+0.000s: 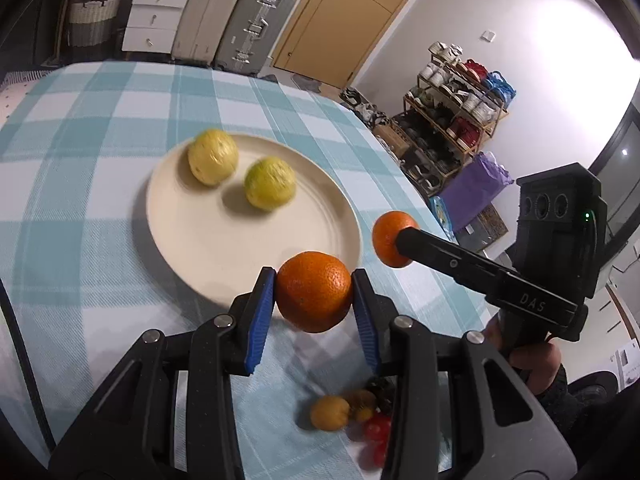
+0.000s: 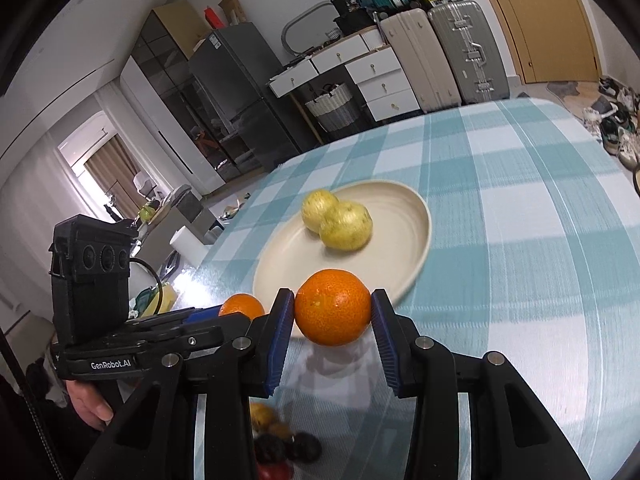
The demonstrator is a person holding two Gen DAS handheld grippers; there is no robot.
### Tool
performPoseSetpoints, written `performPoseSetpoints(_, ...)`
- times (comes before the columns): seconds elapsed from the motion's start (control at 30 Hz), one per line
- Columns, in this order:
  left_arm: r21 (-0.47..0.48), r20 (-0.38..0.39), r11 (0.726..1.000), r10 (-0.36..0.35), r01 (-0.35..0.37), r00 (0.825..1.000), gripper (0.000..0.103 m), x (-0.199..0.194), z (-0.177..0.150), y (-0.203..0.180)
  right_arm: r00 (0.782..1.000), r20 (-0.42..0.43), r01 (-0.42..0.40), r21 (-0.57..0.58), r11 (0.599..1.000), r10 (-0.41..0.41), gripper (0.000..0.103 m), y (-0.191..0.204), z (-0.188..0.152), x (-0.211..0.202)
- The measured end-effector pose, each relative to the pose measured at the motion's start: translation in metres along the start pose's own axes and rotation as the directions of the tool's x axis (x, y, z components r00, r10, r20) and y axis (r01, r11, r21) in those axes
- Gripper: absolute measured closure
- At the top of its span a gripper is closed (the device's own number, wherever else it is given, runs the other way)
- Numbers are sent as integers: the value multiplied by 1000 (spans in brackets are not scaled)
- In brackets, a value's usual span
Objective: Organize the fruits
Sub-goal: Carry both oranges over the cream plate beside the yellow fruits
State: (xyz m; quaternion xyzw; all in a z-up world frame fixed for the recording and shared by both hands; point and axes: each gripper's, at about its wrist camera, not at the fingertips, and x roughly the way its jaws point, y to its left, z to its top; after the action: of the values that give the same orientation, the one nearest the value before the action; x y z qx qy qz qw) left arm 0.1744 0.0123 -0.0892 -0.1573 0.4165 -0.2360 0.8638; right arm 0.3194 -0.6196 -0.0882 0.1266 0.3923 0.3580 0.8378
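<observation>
My left gripper (image 1: 314, 292) is shut on an orange (image 1: 314, 297), held above the near rim of a cream plate (image 1: 208, 240). My right gripper (image 2: 333, 312) is shut on a second orange (image 2: 333, 307), also near the plate's rim (image 2: 412, 256). In the left wrist view the right gripper's orange (image 1: 388, 236) shows to the right of the plate. In the right wrist view the left gripper's orange (image 2: 242, 306) shows at the left. Two yellow-green fruits (image 1: 213, 156) (image 1: 270, 183) lie on the plate; they also show in the right wrist view (image 2: 346, 226).
A pile of small fruits (image 1: 352, 416), yellow, brown and red, lies on the blue checked tablecloth (image 1: 100, 128) below the grippers; it also shows in the right wrist view (image 2: 280, 448). Suitcases (image 2: 448, 52), drawers and a shoe rack (image 1: 452, 120) stand beyond the table.
</observation>
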Motion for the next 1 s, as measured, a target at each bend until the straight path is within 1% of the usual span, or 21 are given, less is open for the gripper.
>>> performPoseSetpoints(0.23,-13,23,999,45,-45,999,68,-2,29,19,1000,6,-8,-27,1000,8,63,7,29,14)
performPoseSetpoints(0.47,-26,6,994,102,-101,995,68,11,52,42,1000,-1,-11,-53,999,11,63,14,60,35)
performPoseSetpoints(0.67,-41,-26,992,114,-116,993,68,31,63,56,1000,-8,-11,-57,998,11,63,15,82,55)
performPoseSetpoints(0.8,-42,-42,993,111,-112,993,68,44,67,61,1000,-14,-2,-50,999,1,63,13,94,71)
performPoseSetpoints(1.0,-46,-60,992,112,-115,992,68,58,71,68,1000,-26,12,-25,1000,-12,63,8,103,91)
